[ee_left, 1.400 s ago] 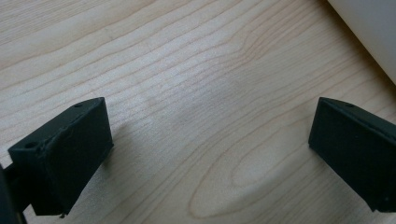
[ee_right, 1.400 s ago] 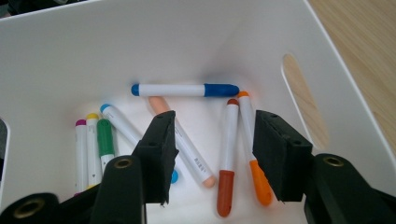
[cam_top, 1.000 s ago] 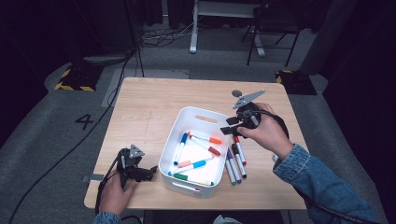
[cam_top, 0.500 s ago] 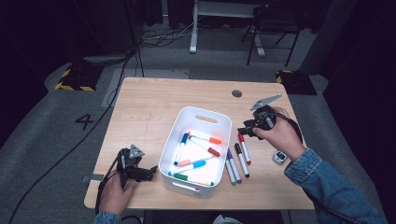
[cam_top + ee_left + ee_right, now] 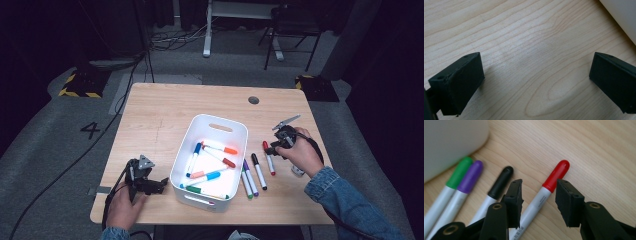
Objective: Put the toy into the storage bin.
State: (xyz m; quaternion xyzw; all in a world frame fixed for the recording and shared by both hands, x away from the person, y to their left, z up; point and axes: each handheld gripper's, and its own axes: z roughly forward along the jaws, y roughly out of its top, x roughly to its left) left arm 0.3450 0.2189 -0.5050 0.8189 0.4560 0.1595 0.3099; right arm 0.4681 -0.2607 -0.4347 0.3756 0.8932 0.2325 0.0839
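Markers being gathered into a bin (image 5: pixel 235 129) at the centre of the worktop (image 5: pixel 160 115).

Right claw (image 5: pixel 538 195): at the right of the high view, low over the red marker (image 5: pixel 544 192). In the right gripper view the marker's white barrel runs up between the two black jaws, its red cap just past their tips. The jaws have just been closing, yet a gap shows on both sides of the barrel, so the pads do not press it; the claw counts as spread around the marker, not pinching it.

Left claw (image 5: pixel 159 184): at the lower left of the high view, beside the bin's near left corner. In the left gripper view its jaws stand wide apart over bare wood, with a strip of the bin's white wall in the upper right of that frame. Nothing lies between them.

Progress, as judged from the layout: roughly half done. Several markers already lie in the bin, among them blue, orange, red and green caps. Four lie on the wood between the bin and the right hand (image 5: pixel 300 157): green (image 5: pixel 454 180) and purple (image 5: pixel 467 181) side by side next to the bin, black (image 5: pixel 497 186) just beyond, then the red one farthest right. What is left is to close on the red marker, lift it and drop it in, then the other three.
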